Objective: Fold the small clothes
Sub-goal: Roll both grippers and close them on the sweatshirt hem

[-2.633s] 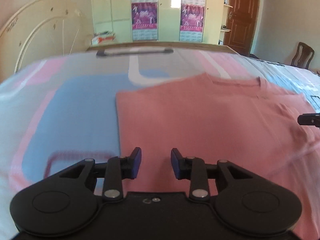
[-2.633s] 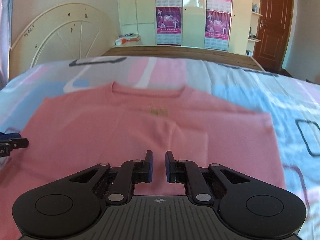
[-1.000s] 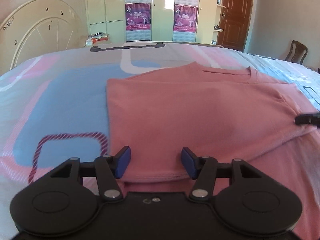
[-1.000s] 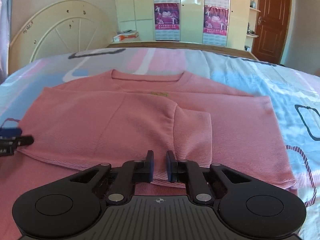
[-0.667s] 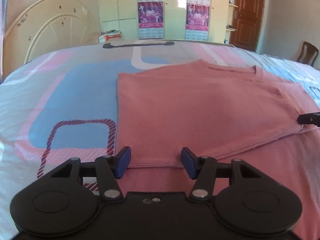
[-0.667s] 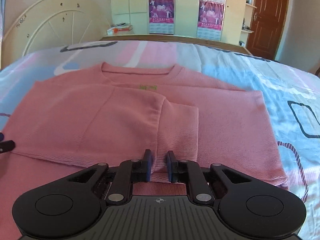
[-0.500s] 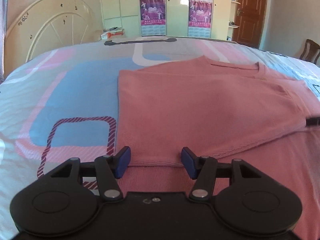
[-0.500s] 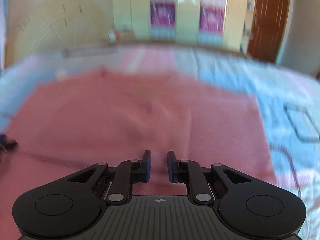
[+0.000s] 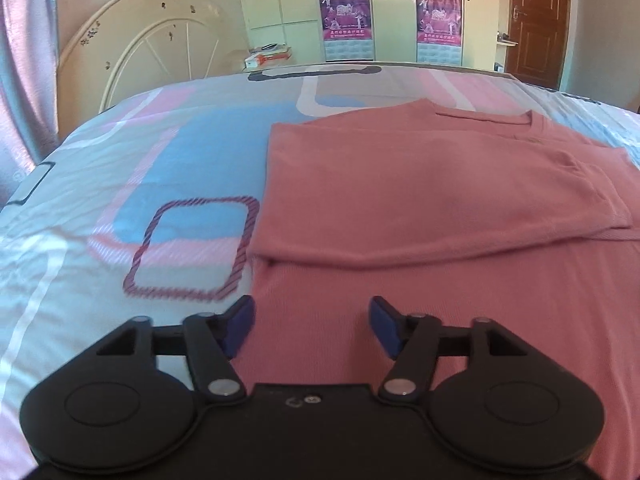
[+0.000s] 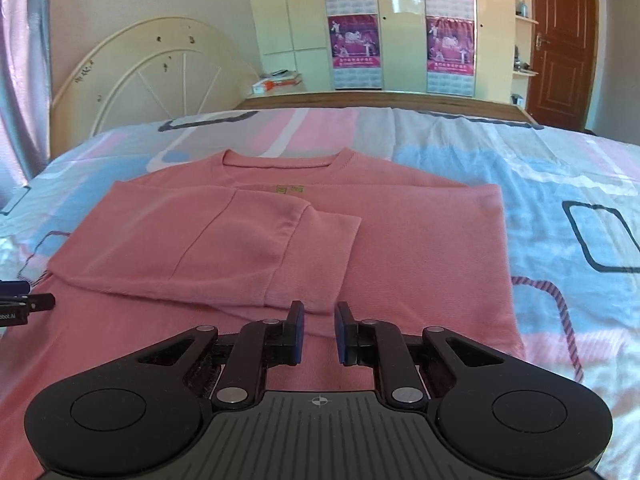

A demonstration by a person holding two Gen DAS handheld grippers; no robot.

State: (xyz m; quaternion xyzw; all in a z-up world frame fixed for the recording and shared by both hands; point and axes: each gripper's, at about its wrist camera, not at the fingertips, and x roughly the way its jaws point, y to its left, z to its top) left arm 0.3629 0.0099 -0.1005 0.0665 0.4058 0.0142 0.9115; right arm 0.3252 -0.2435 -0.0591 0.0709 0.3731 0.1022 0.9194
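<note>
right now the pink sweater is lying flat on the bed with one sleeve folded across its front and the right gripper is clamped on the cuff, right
Not quite. The pink sweater does lie flat on the bed with one sleeve folded across its front, but the right gripper is not clamped on the cuff: the right wrist view shows its jaws apart with nothing between them, just short of the cuff's edge.

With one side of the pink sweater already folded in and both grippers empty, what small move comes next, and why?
Probably the right gripper should move toward the pink knit sweater's unfolded right edge. The left sleeve already lies folded across the body, the right side still lies flat on the patterned bedsheet, and both it and the left gripper are open, holding nothing.
</note>
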